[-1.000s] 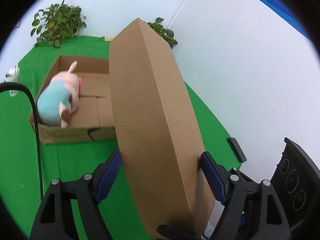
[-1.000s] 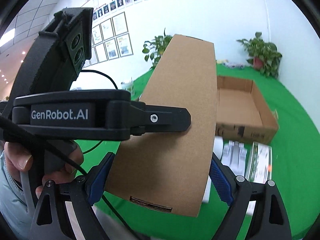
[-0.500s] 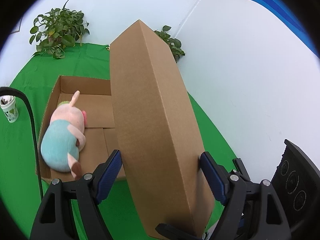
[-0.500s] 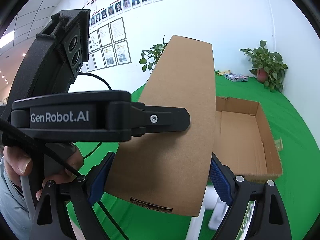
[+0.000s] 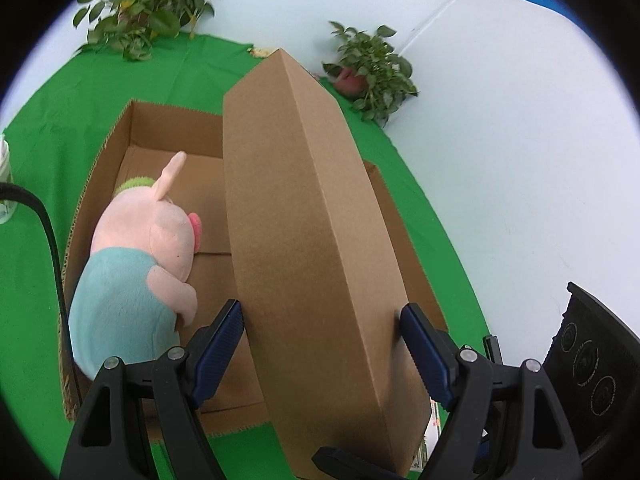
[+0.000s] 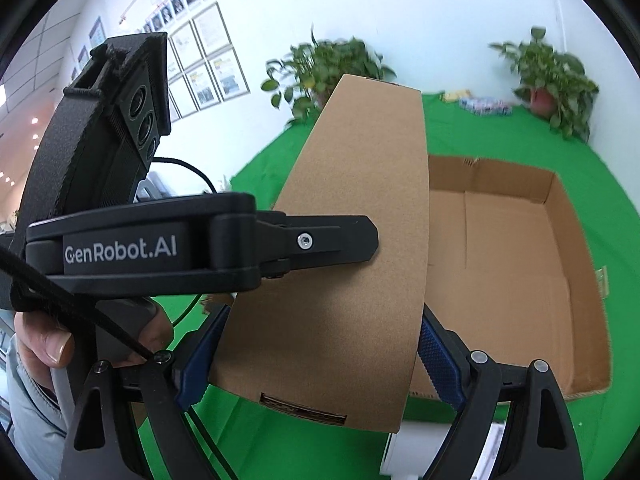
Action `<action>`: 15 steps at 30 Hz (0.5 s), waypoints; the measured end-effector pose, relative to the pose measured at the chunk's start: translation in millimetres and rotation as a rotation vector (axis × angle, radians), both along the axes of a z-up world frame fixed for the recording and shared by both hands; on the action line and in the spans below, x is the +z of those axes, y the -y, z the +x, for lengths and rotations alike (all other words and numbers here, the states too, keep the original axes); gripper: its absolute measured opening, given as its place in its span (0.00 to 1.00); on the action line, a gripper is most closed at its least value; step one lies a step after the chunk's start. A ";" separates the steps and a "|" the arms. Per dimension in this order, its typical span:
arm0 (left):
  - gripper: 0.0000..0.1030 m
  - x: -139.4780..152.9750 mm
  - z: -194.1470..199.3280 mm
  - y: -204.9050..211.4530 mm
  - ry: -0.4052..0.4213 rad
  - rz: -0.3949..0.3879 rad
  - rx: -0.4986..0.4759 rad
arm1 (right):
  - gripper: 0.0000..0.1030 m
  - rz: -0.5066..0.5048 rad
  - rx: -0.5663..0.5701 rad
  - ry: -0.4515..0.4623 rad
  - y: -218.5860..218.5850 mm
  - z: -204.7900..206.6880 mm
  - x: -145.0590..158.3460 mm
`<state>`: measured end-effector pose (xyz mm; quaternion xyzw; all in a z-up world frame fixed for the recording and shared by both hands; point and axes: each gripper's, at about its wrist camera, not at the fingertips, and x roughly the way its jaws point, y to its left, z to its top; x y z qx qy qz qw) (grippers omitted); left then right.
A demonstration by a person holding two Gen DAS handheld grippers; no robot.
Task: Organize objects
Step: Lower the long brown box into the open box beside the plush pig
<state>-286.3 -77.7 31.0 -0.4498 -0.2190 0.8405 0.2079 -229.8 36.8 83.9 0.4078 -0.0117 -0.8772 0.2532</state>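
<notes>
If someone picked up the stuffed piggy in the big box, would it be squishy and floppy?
Probably yes. The plush pig looks fuzzy and rounded, so it would likely squash in a grip. Its thin ear sticks out and would probably flop. It lies on its side in the open cardboard box, so it seems unlikely to roll or break.

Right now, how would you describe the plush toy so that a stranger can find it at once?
Find the green cloth, then the open cardboard tray lying on it. The plush toy lies inside, against the tray's left wall. It is the only soft thing there: a pink pig in a light blue shirt.
</notes>
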 end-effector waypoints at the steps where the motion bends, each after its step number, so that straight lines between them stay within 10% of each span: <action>1: 0.77 -4.5 -4.7 0.5 0.010 0.000 0.001 | 0.84 0.000 -0.003 0.017 2.1 -7.9 -5.0; 15: 0.76 -43.1 -24.2 1.5 0.112 -0.112 0.023 | 0.80 -0.045 -0.033 0.161 3.8 -64.9 -76.0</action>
